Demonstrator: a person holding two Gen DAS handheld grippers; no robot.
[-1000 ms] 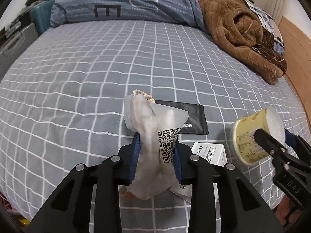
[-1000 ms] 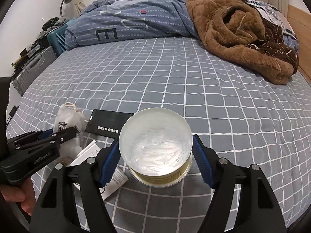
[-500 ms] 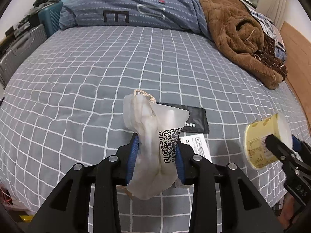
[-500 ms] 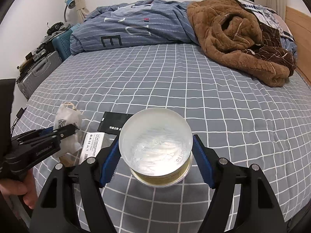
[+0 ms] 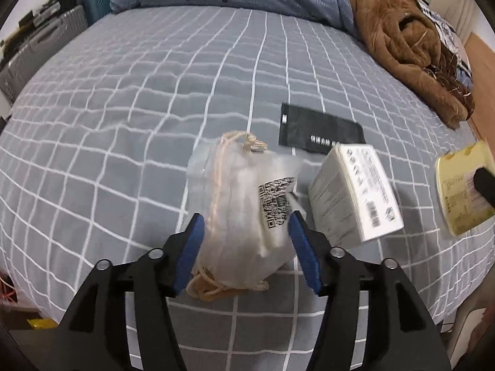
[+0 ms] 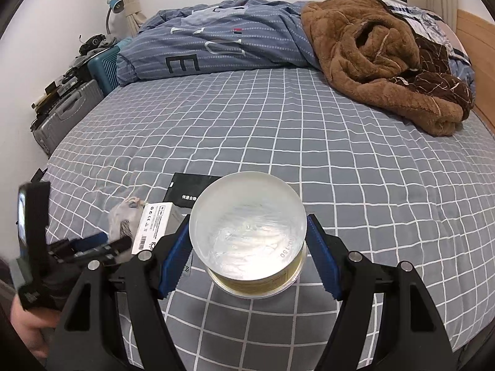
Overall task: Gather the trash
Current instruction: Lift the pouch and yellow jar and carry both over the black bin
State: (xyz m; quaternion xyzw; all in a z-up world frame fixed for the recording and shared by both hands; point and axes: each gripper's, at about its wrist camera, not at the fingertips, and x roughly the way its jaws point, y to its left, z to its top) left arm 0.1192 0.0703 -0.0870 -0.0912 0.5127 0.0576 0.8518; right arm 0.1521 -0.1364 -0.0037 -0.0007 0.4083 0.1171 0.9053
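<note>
The left hand-held gripper (image 5: 246,241) is now standing wide open where a moment ago it was pinching the translucent white drawstring pouch with a QR label (image 5: 244,210); the pouch is lying loose between the blue pads near the front edge of the grey checked bed (image 5: 123,99). Just beside it are sitting a white rectangular cardboard box (image 5: 355,198) and a flat black sachet (image 5: 318,133). The right hand-held gripper (image 6: 247,256) is bracketing a round yellow tub with a clear plastic lid (image 6: 247,235), though I cannot tell whether its pads are touching. Regrasping should probably go low and centred, avoiding the box.
</note>
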